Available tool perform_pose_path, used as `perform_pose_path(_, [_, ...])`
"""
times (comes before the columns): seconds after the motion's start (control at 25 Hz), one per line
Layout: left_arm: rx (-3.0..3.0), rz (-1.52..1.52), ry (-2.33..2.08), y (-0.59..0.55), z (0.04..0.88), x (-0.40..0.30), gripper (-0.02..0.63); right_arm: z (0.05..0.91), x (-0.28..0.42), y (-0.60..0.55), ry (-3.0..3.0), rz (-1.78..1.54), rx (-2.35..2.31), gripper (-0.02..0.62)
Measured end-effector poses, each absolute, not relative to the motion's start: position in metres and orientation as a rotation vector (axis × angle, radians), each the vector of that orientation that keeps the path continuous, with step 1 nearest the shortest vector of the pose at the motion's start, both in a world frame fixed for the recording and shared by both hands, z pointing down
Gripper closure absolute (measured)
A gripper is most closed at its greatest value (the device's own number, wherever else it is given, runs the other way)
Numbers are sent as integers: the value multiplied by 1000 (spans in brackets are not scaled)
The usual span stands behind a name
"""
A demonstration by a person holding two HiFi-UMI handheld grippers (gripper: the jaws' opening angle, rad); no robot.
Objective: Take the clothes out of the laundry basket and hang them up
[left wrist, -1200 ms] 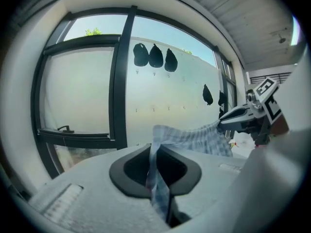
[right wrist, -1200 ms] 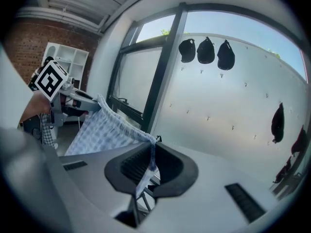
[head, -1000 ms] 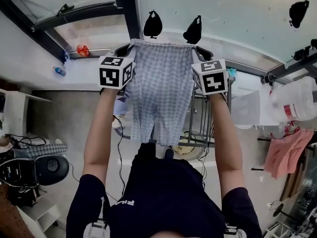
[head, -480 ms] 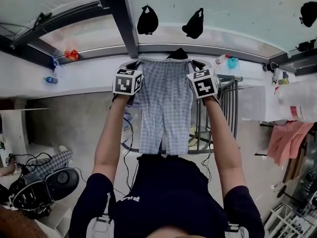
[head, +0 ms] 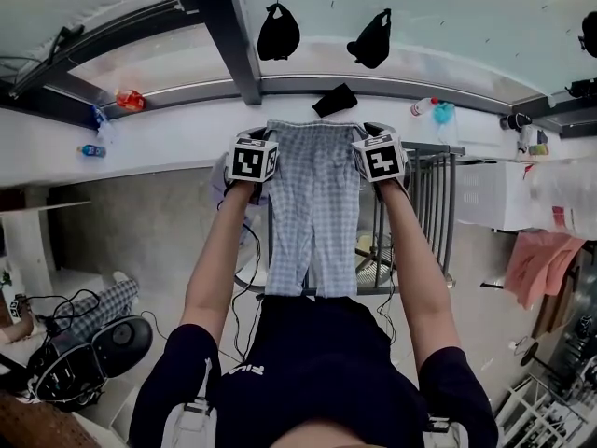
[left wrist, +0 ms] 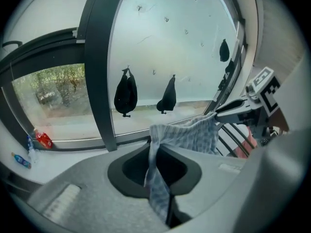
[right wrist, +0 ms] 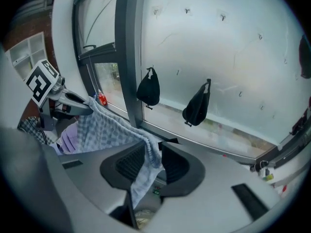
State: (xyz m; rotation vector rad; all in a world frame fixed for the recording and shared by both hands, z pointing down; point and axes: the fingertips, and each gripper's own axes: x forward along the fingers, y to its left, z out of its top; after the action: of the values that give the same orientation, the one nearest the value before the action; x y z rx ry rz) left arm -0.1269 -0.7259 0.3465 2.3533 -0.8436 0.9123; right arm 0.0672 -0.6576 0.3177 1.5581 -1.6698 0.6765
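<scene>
A blue-and-white checked pair of shorts point(head: 312, 203) hangs by its waistband, stretched between my two grippers above the grey drying rack point(head: 438, 203). My left gripper point(head: 254, 136) is shut on the left end of the waistband. In the left gripper view the cloth point(left wrist: 187, 132) is pinched in the narrow gap of my left gripper point(left wrist: 154, 166). My right gripper point(head: 373, 131) is at the right end. Its jaws have just been opening: in the right gripper view the cloth point(right wrist: 107, 130) drapes loosely through the wider gap of my right gripper point(right wrist: 153, 161).
Two black bags point(head: 279, 33) point(head: 372, 37) hang on the window glass behind. A black item point(head: 334, 100) and bottles point(head: 129, 99) lie on the sill. A lilac garment point(right wrist: 68, 135) is on the rack, pink cloth point(head: 541, 264) hangs at right, a dark appliance point(head: 93, 348) stands on the floor at left.
Both grippers have come down together with the shorts, from in front of the window to just over the rack. The shorts still hang spread between them.
</scene>
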Motion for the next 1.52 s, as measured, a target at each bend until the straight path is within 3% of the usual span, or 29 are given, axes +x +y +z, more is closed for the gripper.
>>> perform_pose_path(0.08, [2323, 918, -821, -720, 355, -128, 551, 328, 70, -652, -1655, 727, 1558, 436])
perform_pose_path(0.16, [2297, 929, -780, -712, 363, -129, 399, 332, 73, -648, -1652, 754, 1565, 403])
perform_pose_path(0.2, [2286, 930, -776, -709, 366, -131, 380, 333, 73, -646, -1653, 762, 1564, 392])
perform_pose_path(0.28, [2268, 913, -800, -705, 367, -138, 376, 336, 73, -640, -1660, 777, 1554, 365])
perform_pose_path(0.84, [2289, 751, -904, -657, 316, -149, 368, 283, 54, -588, -1797, 729, 1605, 349])
perform_pose_path(1.12, [2341, 643, -967, -585, 256, -138, 367, 237, 40, -527, -1958, 687, 1606, 328])
perform_pose_path(1.28, [2341, 583, -1013, -519, 240, -140, 367, 235, 27, -463, -2025, 686, 1555, 279])
perform_pose_path(1.52, [2338, 533, -1106, -431, 219, -141, 367, 225, 24, -378, -2098, 691, 1579, 273])
